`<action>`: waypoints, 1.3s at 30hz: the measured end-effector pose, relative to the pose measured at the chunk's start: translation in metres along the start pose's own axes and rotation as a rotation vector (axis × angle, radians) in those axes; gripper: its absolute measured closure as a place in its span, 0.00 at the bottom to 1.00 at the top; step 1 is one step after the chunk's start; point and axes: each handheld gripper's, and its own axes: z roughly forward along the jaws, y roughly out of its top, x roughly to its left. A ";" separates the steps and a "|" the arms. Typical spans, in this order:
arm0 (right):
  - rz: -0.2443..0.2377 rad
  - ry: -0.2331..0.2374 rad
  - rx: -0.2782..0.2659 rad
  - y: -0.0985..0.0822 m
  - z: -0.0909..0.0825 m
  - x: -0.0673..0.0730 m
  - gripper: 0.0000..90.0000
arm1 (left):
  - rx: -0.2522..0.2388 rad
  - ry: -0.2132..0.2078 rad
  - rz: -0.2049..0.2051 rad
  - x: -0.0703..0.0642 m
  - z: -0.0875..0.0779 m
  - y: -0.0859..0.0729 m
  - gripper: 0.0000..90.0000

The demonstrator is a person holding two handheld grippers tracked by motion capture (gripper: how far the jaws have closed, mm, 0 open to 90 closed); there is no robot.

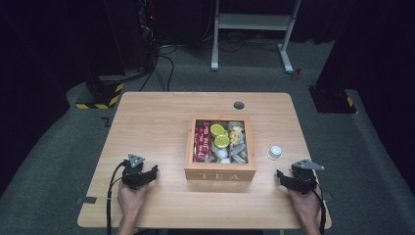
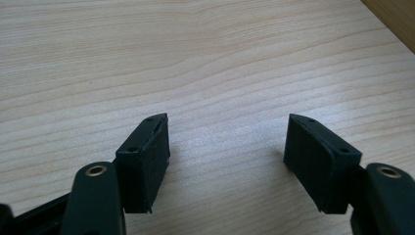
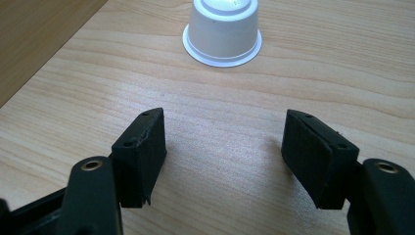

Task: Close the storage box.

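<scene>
Standing ahead of right tongs [image 3: 222, 147]: white capsule [image 3: 223, 32], apart.

"TEA" on the wooden box [image 1: 220, 175] front

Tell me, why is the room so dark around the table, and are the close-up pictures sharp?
High view: light falls on the wooden table and tea box, while the floor and background sink into near black. Left gripper view: the wood grain is crisp, with a soft sheen between the open jaws. Right gripper view: the white capsule is fairly sharp, with a bright glare spot on its top, cut off at the frame's edge.
</scene>
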 end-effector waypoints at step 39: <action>0.001 -0.003 -0.003 0.002 0.002 -0.001 0.39 | 0.004 -0.017 0.005 -0.003 0.000 -0.001 0.29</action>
